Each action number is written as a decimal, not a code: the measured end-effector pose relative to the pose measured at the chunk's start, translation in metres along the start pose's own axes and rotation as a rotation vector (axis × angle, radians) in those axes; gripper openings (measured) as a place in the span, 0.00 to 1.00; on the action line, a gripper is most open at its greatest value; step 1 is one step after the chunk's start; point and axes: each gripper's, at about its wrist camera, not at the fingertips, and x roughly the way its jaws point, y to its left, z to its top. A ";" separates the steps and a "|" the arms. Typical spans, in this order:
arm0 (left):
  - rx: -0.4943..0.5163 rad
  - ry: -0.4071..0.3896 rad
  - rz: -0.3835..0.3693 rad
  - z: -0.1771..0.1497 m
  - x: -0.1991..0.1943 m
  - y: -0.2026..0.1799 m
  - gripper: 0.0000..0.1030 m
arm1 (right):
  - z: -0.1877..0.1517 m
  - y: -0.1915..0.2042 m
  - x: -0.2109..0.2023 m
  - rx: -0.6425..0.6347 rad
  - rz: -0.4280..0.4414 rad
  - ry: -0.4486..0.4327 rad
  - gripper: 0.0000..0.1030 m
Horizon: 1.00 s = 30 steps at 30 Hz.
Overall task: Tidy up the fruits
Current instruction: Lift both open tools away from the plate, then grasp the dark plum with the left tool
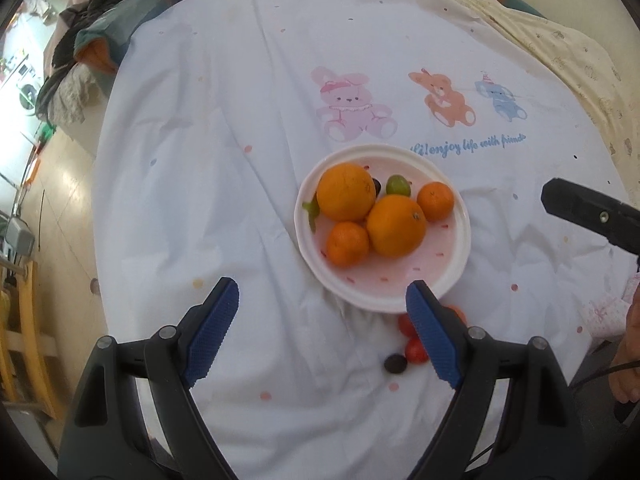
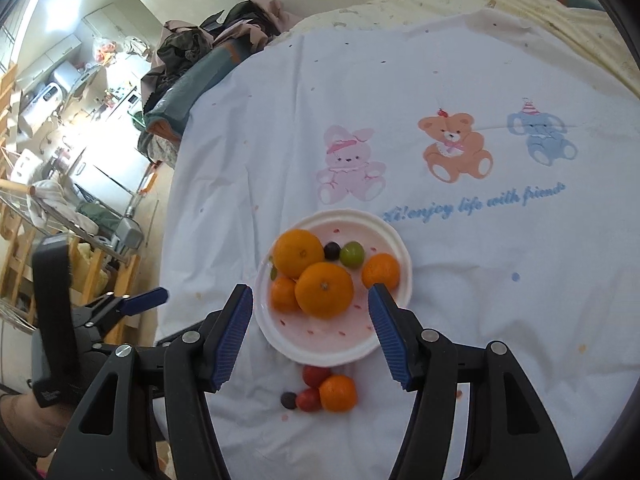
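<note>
A white plate [image 2: 320, 336] on the printed white sheet holds two big oranges [image 2: 298, 252] [image 2: 324, 289], two mandarins [image 2: 285, 293] [image 2: 381, 270], a green grape [image 2: 352, 254] and a dark grape [image 2: 332, 250]. Just in front of the plate lie a loose mandarin [image 2: 338, 393], two cherry tomatoes [image 2: 316, 375] and a dark grape [image 2: 288, 400]. My right gripper [image 2: 312, 336] hangs open above the plate's near rim with nothing in it. My left gripper [image 1: 324, 332] is open and holds nothing; its right finger hides part of the loose fruit [image 1: 416, 350] beside the plate [image 1: 440, 264].
The sheet [image 1: 240, 160] covers a bed with a cream blanket [image 1: 560, 48] behind. A heap of clothes [image 1: 92, 40] sits at the far left corner. The bed's left edge drops to the floor [image 1: 68, 208], where wooden furniture [image 2: 16, 264] stands.
</note>
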 end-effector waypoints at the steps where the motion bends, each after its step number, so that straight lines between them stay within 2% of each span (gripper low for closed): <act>1: -0.008 -0.003 -0.004 -0.004 -0.003 0.000 0.81 | -0.005 -0.001 -0.002 0.007 -0.002 0.003 0.61; 5: -0.017 0.006 -0.029 -0.021 -0.003 -0.001 0.81 | -0.025 -0.011 -0.006 0.055 -0.010 0.011 0.61; 8: 0.019 0.025 -0.038 -0.035 0.007 -0.007 0.81 | -0.043 -0.022 -0.005 0.116 -0.001 0.025 0.61; 10: 0.097 0.064 -0.043 -0.044 0.021 -0.017 0.81 | -0.053 -0.030 -0.003 0.153 0.010 0.035 0.61; 11: 0.160 0.110 -0.029 -0.050 0.034 -0.024 0.78 | -0.057 -0.034 -0.002 0.170 0.007 0.040 0.61; 13: 0.224 0.173 0.002 -0.057 0.050 -0.030 0.67 | -0.065 -0.041 0.001 0.186 -0.029 0.058 0.61; 14: 0.247 0.204 -0.003 -0.061 0.057 -0.032 0.63 | -0.070 -0.045 0.003 0.193 -0.054 0.068 0.61; 16: 0.285 0.256 -0.031 -0.067 0.066 -0.038 0.63 | -0.074 -0.052 0.007 0.213 -0.069 0.088 0.61; 20: 0.380 0.291 -0.039 -0.072 0.074 -0.055 0.62 | -0.078 -0.066 0.012 0.236 -0.107 0.114 0.61; 23: 0.429 0.339 -0.058 -0.071 0.084 -0.068 0.50 | -0.080 -0.076 0.014 0.266 -0.117 0.126 0.61; 27: 0.495 0.372 -0.060 -0.070 0.098 -0.084 0.48 | -0.079 -0.083 0.010 0.288 -0.117 0.117 0.61; 29: 0.515 0.399 -0.103 -0.069 0.102 -0.095 0.48 | -0.078 -0.084 0.010 0.293 -0.115 0.115 0.61; 30: 0.539 0.402 -0.100 -0.069 0.104 -0.100 0.47 | -0.078 -0.085 0.010 0.295 -0.114 0.116 0.61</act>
